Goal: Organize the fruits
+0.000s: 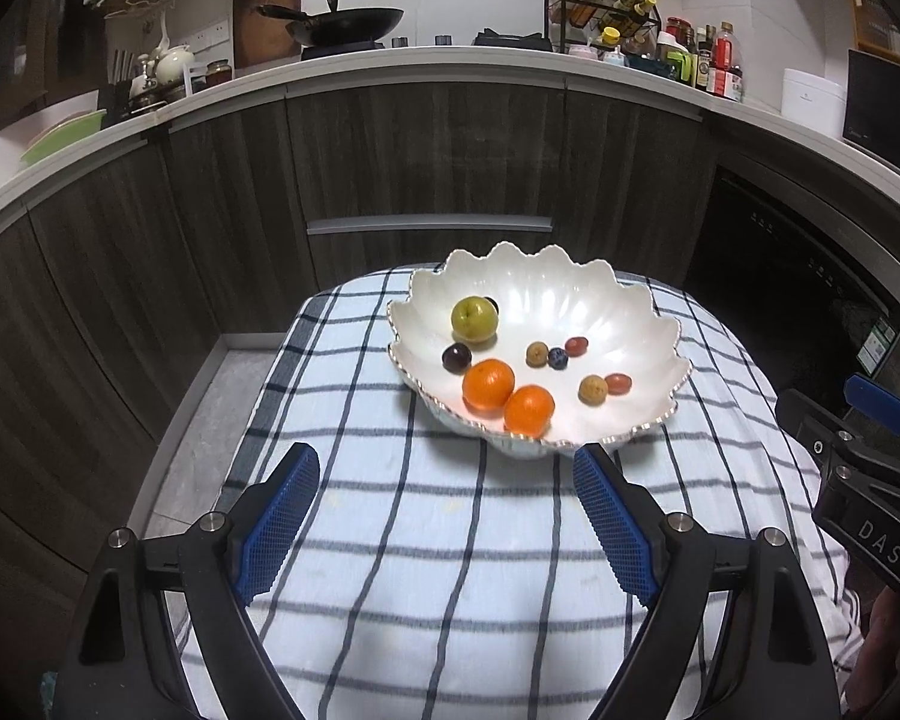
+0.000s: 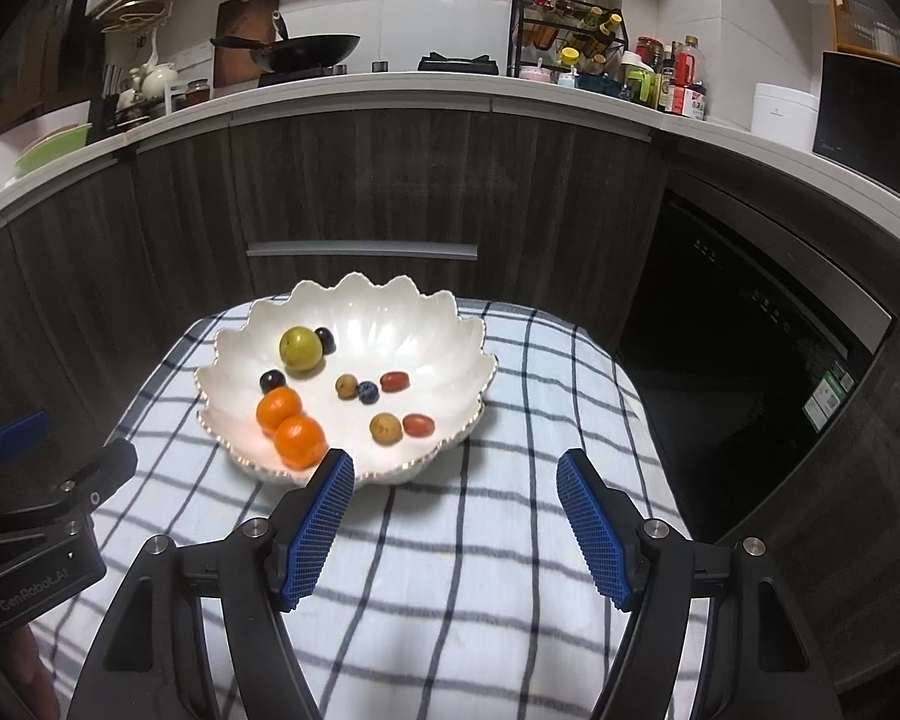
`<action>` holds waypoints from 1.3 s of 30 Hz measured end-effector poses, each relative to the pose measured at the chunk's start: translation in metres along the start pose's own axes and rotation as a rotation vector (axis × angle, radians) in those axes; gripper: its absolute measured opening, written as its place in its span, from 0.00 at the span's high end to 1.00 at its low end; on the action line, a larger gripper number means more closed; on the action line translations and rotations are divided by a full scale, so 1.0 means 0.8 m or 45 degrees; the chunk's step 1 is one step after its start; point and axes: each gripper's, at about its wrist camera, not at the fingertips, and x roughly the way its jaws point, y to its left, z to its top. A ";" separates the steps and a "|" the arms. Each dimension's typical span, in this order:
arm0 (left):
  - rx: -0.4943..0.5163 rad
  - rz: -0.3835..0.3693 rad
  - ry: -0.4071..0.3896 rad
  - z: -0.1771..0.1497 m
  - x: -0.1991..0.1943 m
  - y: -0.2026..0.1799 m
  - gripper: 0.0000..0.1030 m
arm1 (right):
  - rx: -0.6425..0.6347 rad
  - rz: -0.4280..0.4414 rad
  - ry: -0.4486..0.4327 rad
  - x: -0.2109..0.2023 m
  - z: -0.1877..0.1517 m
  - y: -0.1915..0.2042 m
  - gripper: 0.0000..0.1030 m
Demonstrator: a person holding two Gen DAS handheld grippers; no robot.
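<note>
Jaws spread wide and empty on both grippers, with the fruit bowl lying just ahead, nearer the left gripper.

Checked cloth over small table. Behind: dark wood cabinets, white counter. On counter: black wok on stove, spice rack w/ bottles, sauce bottles to its right, white pot, green tub far left. Dishwasher at right.
</note>
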 end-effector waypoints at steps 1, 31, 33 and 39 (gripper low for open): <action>0.001 -0.001 0.000 -0.004 -0.003 -0.001 0.16 | 0.000 0.002 0.000 -0.005 -0.004 0.000 0.31; -0.013 0.038 -0.067 -0.083 -0.072 0.003 0.15 | 0.018 -0.012 -0.065 -0.086 -0.086 -0.004 0.31; -0.012 0.036 -0.059 -0.090 -0.073 0.003 0.15 | 0.027 -0.021 -0.070 -0.088 -0.091 -0.006 0.31; -0.012 0.029 -0.048 -0.102 -0.075 0.004 0.15 | 0.024 -0.019 -0.065 -0.091 -0.101 -0.009 0.31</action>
